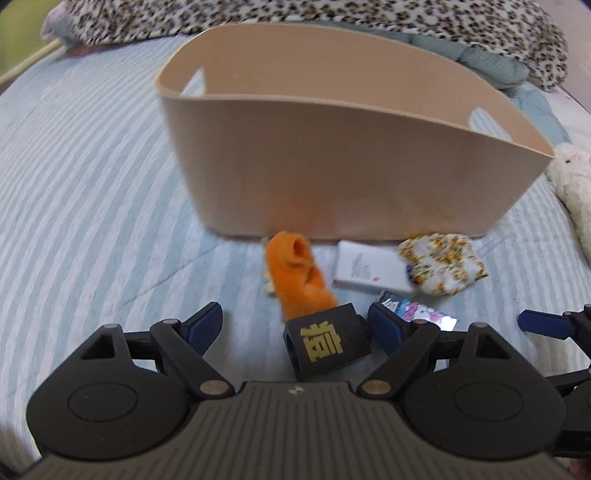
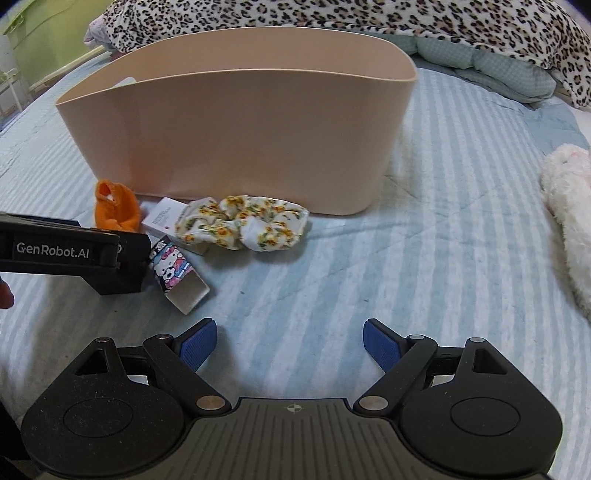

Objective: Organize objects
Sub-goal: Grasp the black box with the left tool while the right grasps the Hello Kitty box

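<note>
While both your grippers hang low over the striped bedspread (image 2: 424,229), neither one holds anything. Your left gripper (image 1: 295,326) has its blue pads (image 1: 207,325) spread wide, w/ a black block (image 1: 327,341) bearing a gold character lying between them, apparently untouched. Your right gripper (image 2: 290,343) is also spread wide, over bare cover only. Beige bin (image 1: 332,166) stands upright ahead of you. Along its near wall, L to R in the left wrist view: orange sock (image 1: 299,277), white box (image 1: 369,267), floral scrunchie (image 1: 441,266), which overlaps the box's right end. Cartoon-print box (image 2: 177,271) lies just beside your left gripper's right finger, open end toward you. White plush toy (image 2: 569,206) sits well apart at far right; leopard-print blanket (image 2: 369,18) behind the bin.
</note>
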Demonstrator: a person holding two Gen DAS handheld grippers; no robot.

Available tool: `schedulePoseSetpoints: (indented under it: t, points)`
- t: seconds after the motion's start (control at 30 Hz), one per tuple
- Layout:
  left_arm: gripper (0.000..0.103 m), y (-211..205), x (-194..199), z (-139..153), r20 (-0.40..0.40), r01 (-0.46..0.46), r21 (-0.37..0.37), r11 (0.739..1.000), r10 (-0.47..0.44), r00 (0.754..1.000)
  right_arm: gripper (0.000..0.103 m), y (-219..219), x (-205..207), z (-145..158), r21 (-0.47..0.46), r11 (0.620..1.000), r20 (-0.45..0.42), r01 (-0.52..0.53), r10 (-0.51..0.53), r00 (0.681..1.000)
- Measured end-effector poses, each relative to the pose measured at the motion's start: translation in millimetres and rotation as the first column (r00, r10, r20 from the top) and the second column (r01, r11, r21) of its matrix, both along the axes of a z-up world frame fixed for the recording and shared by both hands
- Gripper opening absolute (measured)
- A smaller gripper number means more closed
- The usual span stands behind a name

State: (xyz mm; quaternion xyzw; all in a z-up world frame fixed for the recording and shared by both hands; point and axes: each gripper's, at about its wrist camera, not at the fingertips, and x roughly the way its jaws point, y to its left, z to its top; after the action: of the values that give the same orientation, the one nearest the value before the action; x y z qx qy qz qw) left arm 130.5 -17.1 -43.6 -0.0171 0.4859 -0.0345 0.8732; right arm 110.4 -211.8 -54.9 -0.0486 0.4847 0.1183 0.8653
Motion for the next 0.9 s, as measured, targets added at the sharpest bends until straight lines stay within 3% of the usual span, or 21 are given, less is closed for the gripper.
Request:
schedulePoseSetpoints:
  t: [0.13,0.43,0.6,0.67,0.73,0.8,0.9]
  points:
    - [0.086,3.3,-1.3,-6.5,-0.036,-0.002,0.026,1.0,0.003,0.999,0.088,13.6,-0.1,3.0,0.008,0.999,0.003,-0.034,0.034,0.999]
    - [0.086,10.5,-4.8,-13.9,-0.025,0.004,0.027,1.0,-0.004,1.0,0.088,34.8,2.8,0.5,0.032,0.996,0.001,-0.087,0.087,0.996]
    - [0.076,17.8,-4.6,-17.0,-0.029,0.016,0.018,1.0,-0.015,0.999,0.085,44.8,4.7,0.2,0.047,0.993,0.0,-0.111,0.112,0.994]
    - [0.072,18.5,-5.1,-17.9,-0.023,0.013,0.024,1.0,-0.012,1.0,0.081,48.9,5.2,-1.7,0.037,0.992,0.005,-0.123,0.123,0.992]
    - [0.06,18.7,-6.3,-18.0,-0.016,0.013,0.02,1.0,-0.013,1.0,0.079,49.8,8.4,-4.0,0.029,0.991,0.009,-0.129,0.129,0.992]
    - [0.047,16.3,-7.3,-16.9,-0.009,0.028,0.021,0.999,-0.028,1.0,0.068,54.2,5.1,-5.9,0.023,0.99,0.027,-0.141,0.141,0.99]
    - [0.046,13.0,-11.0,-16.0,-0.004,0.039,0.034,0.999,-0.039,0.999,0.046,57.7,2.7,-5.5,0.018,0.987,0.053,-0.163,0.161,0.985]
